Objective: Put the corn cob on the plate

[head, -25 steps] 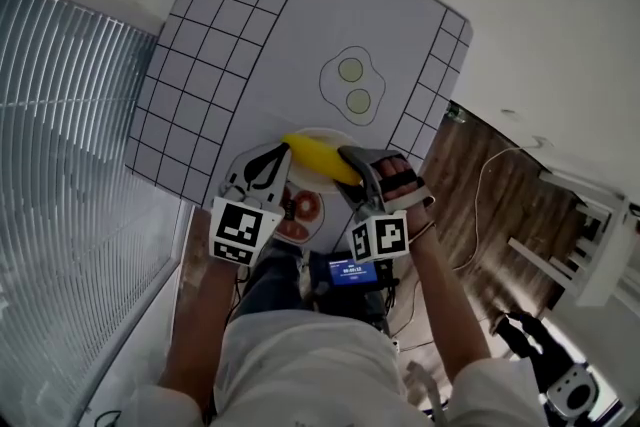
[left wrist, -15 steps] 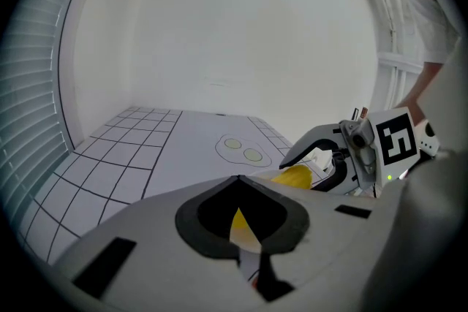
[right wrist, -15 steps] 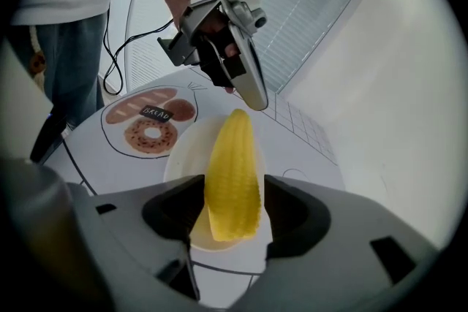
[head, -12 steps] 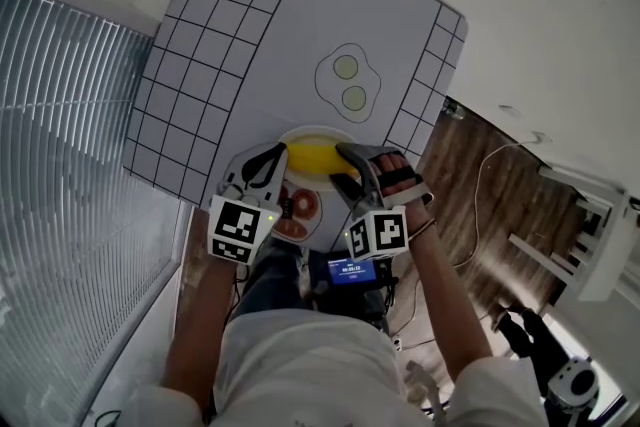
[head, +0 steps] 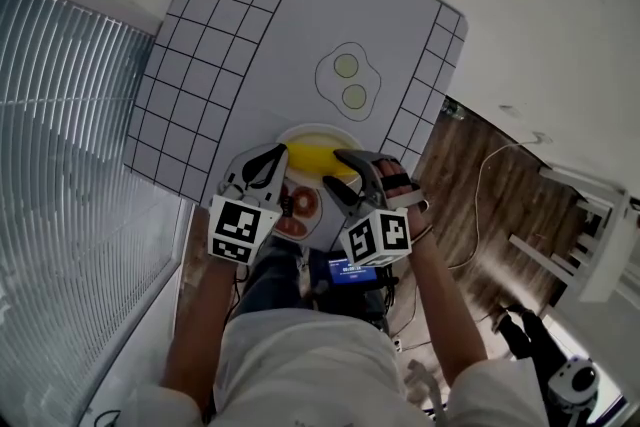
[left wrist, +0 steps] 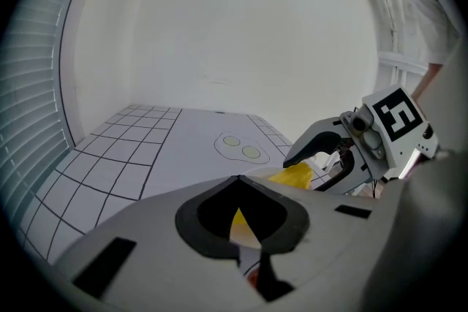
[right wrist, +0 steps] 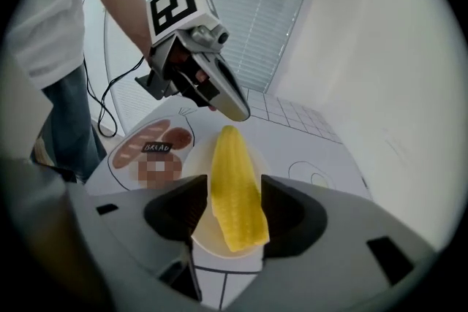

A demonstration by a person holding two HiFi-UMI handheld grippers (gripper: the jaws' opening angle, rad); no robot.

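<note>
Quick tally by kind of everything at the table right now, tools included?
Corn cob: 1
Plate: 1
Mat: 1
Grippers: 2, the left gripper and the right gripper, whose fingers have just been closing further on the corn cob
Total: 5

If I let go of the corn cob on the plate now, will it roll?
The corn cob sits between the jaws of the right gripper, which have just been closing on it. It looks rounded and tapered, so it may roll in a curve on the plate. It stays straight while held at one end, so it is probably stiff.
</note>
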